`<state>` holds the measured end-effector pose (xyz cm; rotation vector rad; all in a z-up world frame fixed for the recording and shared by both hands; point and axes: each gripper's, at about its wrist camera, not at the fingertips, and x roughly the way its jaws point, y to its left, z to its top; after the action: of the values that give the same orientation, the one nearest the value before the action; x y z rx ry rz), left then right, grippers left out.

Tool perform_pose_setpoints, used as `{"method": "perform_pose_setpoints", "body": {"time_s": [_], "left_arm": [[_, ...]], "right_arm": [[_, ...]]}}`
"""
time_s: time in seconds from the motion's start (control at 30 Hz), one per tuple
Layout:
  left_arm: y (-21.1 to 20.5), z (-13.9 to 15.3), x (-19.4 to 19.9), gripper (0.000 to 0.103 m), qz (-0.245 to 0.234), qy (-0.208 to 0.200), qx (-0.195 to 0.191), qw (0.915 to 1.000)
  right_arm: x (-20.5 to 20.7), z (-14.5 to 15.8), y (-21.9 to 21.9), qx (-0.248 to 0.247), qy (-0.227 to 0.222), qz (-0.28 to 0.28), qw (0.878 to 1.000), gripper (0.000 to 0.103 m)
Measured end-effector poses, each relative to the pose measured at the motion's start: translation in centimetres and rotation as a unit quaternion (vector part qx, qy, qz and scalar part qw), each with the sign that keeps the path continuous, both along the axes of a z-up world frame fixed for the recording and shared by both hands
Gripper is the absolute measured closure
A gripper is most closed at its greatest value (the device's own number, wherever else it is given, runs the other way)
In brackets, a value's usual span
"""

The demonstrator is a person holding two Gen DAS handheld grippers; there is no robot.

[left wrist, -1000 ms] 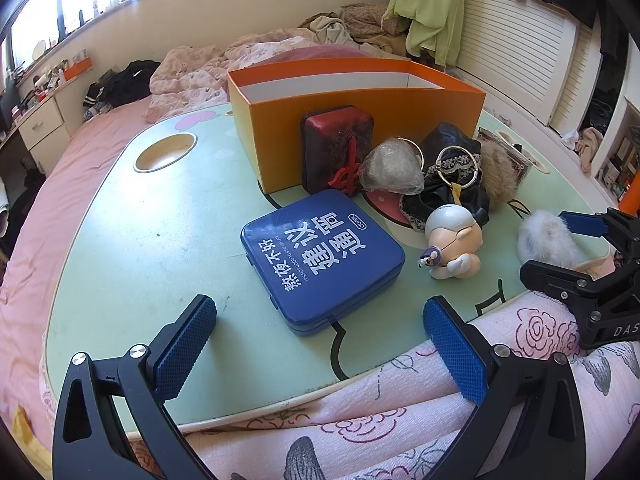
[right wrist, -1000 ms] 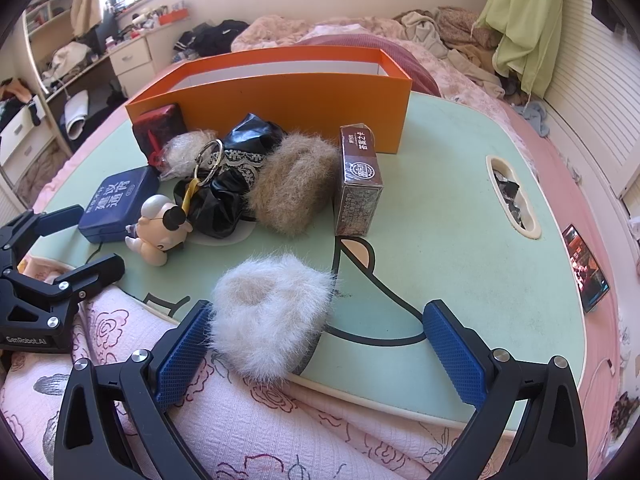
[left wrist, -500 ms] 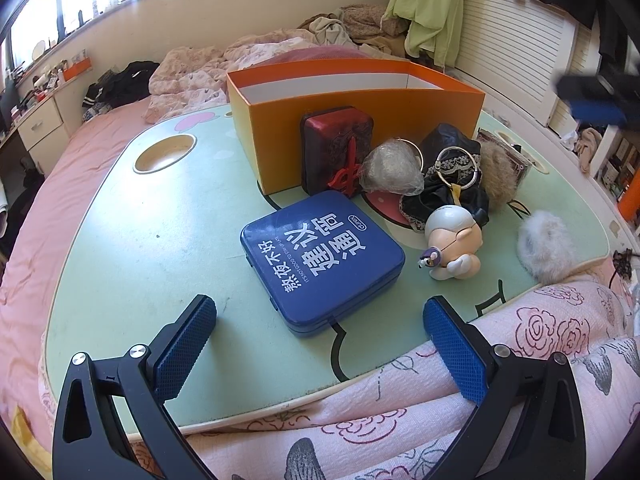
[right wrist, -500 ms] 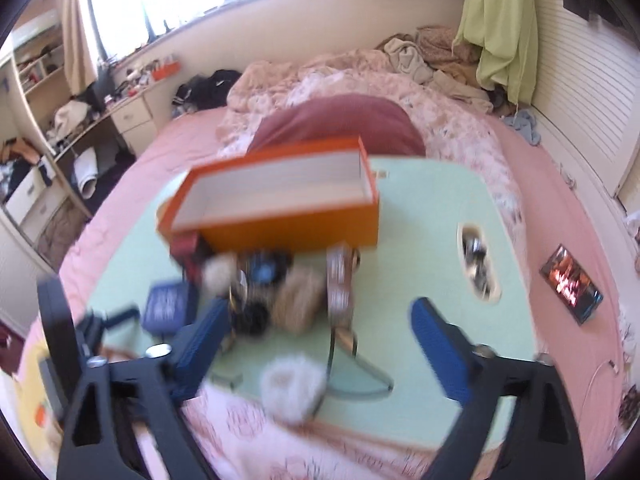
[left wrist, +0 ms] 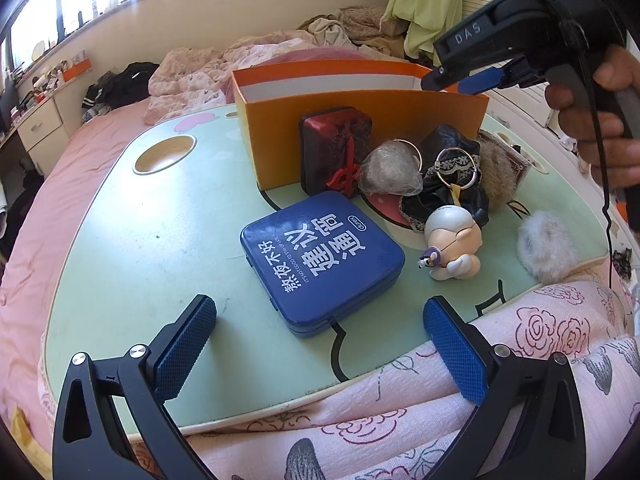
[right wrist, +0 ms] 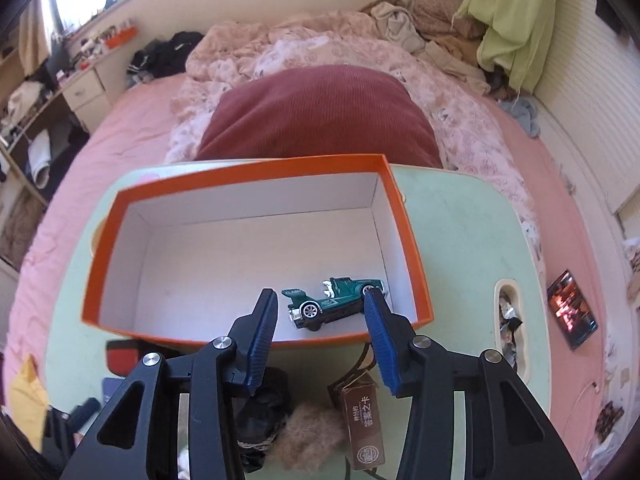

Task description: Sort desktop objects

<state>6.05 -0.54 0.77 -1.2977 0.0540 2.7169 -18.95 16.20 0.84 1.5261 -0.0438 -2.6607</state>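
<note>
On the green lap table (left wrist: 160,232), a blue tin (left wrist: 320,256) lies just ahead of my left gripper (left wrist: 320,312), which is open and empty. Behind the tin are a red block (left wrist: 336,148), a small figurine (left wrist: 452,240), a black pouch with key rings (left wrist: 452,168) and a white fluffy ball (left wrist: 548,244). My right gripper (right wrist: 320,300) hangs above the orange box (right wrist: 412,264); its jaws are closing with nothing gripped between them. A green toy car (right wrist: 336,304) lies on the box floor below. A hand (left wrist: 600,120) holds the right gripper (left wrist: 456,82) over the box's far right corner.
A brown card pack (right wrist: 366,428) and a brown fluffy ball (right wrist: 308,432) sit in front of the box. The table has a round cup hole (left wrist: 164,154) and a slot (right wrist: 506,320) with scraps. A dark red pillow (right wrist: 320,112) and bedding lie behind.
My right gripper rose from the table's front edge by the white fluffy ball and moved over the orange box, its jaws narrowing. The left gripper stayed put.
</note>
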Motion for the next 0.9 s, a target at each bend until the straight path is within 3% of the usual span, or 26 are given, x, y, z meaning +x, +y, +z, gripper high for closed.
{"method": "perform_pose_setpoints", "body": {"time_s": [0.6,0.67,0.77,0.9], "left_arm": [[0.0,0.0,0.0,0.000,-0.001,0.000,0.000,1.0000],[0.0,-0.1,0.0,0.000,-0.001,0.000,0.000,1.0000],[0.0,-0.1,0.1,0.000,-0.001,0.001,0.000,1.0000],[0.0,0.0,0.0,0.000,-0.001,0.000,0.000,1.0000]], "right_arm": [[-0.5,0.5,-0.2,-0.002,-0.029,0.016,0.999,0.056],[-1.4,1.0,-0.1,0.000,-0.055,0.036,0.998,0.056],[-3.5,2.1,0.1,0.033,-0.132,0.099,0.986,0.056],[-4.9,5.2,2.3,-0.007,-0.187,0.121,0.975,0.056]]}}
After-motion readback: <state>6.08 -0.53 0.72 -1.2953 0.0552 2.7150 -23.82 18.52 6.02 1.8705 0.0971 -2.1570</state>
